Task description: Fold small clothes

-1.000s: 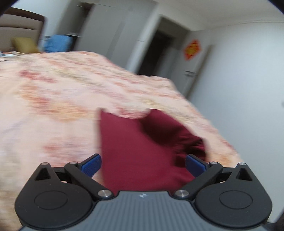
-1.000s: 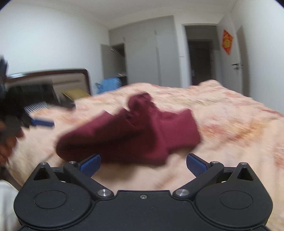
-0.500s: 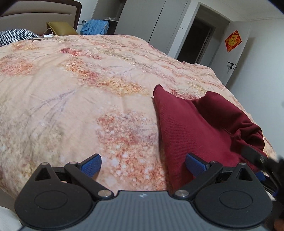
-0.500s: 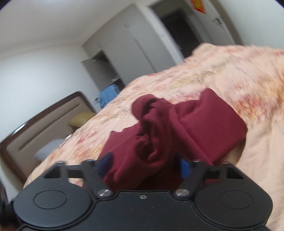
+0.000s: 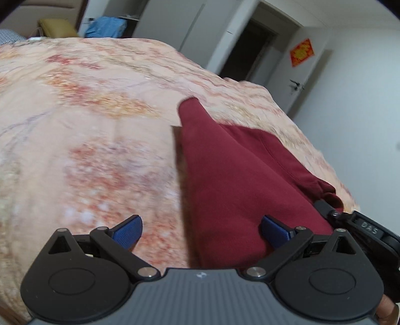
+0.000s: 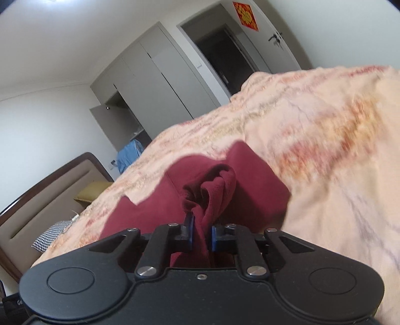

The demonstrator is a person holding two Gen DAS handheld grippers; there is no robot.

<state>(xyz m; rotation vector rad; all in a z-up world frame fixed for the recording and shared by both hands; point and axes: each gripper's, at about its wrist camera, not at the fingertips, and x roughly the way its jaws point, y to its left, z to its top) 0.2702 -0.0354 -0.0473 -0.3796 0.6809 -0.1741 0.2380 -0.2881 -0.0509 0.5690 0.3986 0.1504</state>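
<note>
The dark red garment [image 5: 237,180] is spread on a floral peach bedspread [image 5: 87,112], ahead of both grippers. In the right wrist view a bunched fold of it is clamped between the blue pads [image 6: 190,231] of the right gripper [image 6: 201,232] — the jaws have just been closing, and the cloth now fills the narrow gap between them. Just beyond the pads the gathered fabric is seen rising in a crumpled knot, while the rest of the garment lies flat on the bedspread to either side and further ahead.

The left gripper [image 5: 201,228] is held with its jaws wide apart, nothing being pressed between them. Its right-hand blue pad [image 5: 275,231] is seen over the near edge of the garment; its left-hand pad is over bare bedspread. From this gripper the cloth stretches forward and slightly leftward to a pointed corner. To its right, close beside it, part of the right gripper's black body is visible at the garment's edge.

Beyond the bed, ahead of the grippers, a grey wardrobe [image 6: 160,75], a dark doorway [image 6: 222,47] and a red door decoration [image 6: 245,12] are visible; a headboard [image 6: 42,200] is seen to the left in the right wrist view.
</note>
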